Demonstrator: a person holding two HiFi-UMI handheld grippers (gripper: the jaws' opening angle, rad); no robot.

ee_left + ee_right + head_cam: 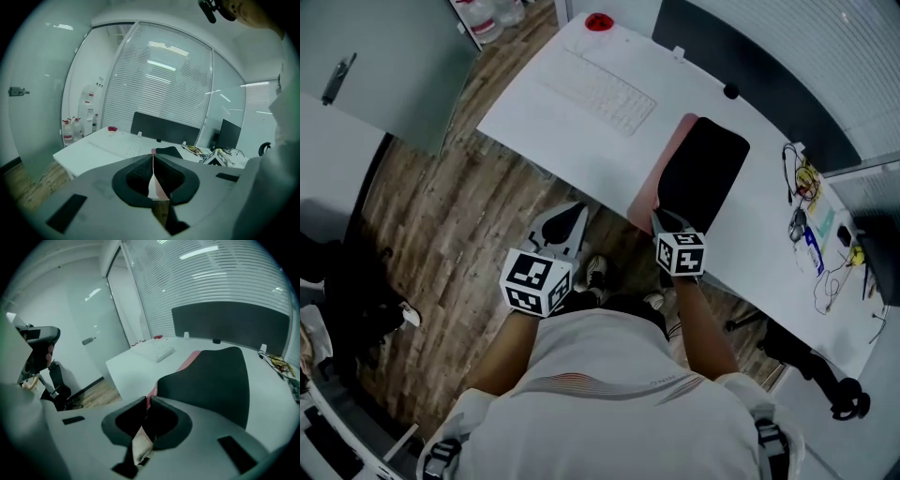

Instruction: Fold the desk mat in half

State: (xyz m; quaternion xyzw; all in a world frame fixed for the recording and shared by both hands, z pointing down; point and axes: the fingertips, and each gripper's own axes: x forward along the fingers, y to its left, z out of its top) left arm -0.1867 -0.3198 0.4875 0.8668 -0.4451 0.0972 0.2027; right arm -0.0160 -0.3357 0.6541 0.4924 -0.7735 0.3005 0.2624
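Observation:
The desk mat [705,164] lies on the white desk [572,141] with its black face up and a pink strip [661,164] showing along its left side. My right gripper [664,223] is at the mat's near edge, shut on that edge. In the right gripper view the black sheet [211,376] runs out from the jaws [149,401], with a pink rim beside them. My left gripper [572,220] hangs off the desk's front edge over the wood floor, left of the mat. Its jaws [153,157] are shut with nothing in them.
A white keyboard [605,89] lies left of the mat, with a small red thing [598,21] at the far corner. Loose cables and small items [806,225] lie at the desk's right end. A dark partition [750,66] runs along the back edge. A chair base [825,375] stands at the right.

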